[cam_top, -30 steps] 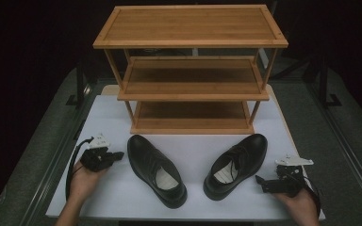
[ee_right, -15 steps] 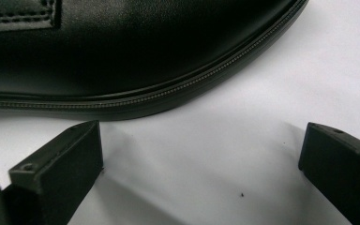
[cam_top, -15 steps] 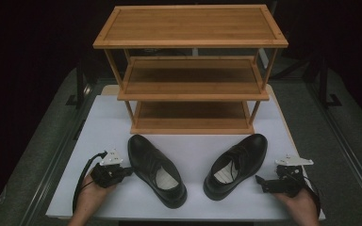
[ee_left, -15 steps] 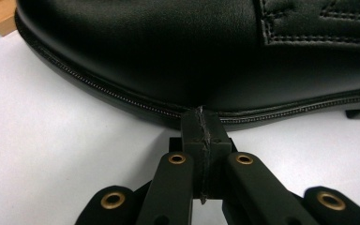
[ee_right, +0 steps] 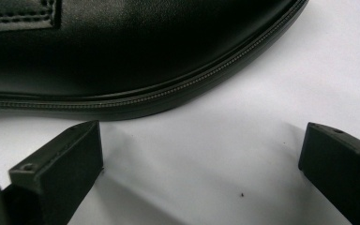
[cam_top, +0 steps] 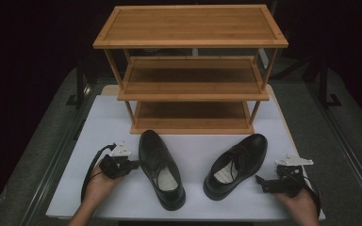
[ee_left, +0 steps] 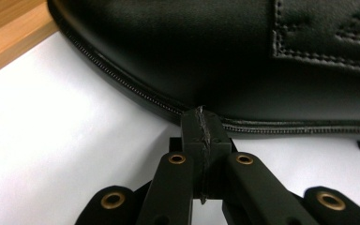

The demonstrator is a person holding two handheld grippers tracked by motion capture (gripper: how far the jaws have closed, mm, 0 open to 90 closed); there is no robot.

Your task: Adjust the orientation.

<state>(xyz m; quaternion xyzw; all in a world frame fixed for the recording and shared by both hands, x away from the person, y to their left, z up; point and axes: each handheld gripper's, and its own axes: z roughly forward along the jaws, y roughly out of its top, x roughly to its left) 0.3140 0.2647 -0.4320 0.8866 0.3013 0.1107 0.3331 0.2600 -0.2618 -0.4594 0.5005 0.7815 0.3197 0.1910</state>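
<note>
1. From the high view, a three-tier wooden shoe rack (cam_top: 191,70) stood at the far side of a white table top (cam_top: 113,117). Two black leather lace-up shoes lay in front of it: the left shoe (cam_top: 161,168) with its toe toward the person, the right shoe (cam_top: 235,165) angled with its toe toward the rack. The left gripper (cam_top: 131,165), held in the person's left hand (cam_top: 96,184), sat just beside the left shoe's outer side. The right gripper (cam_top: 260,181), in the right hand (cam_top: 301,205), rested near the right shoe's heel end, apart from it.

2. Along the left gripper view, the left gripper (ee_left: 201,126) had its two black jaws clenched together with nothing between them, their tips right at the welt of the left shoe (ee_left: 215,56); contact could not be told for certain. A corner of the wooden rack (ee_left: 9,33) showed at upper left, and the white table top (ee_left: 51,150) lay beneath.

3. Along the right gripper view, the right gripper (ee_right: 201,164) stood released, its jaws spread wide over the bare white table top (ee_right: 215,154). The right shoe's (ee_right: 122,47) sole edge lay just beyond the jaw tips, not between them.
</note>
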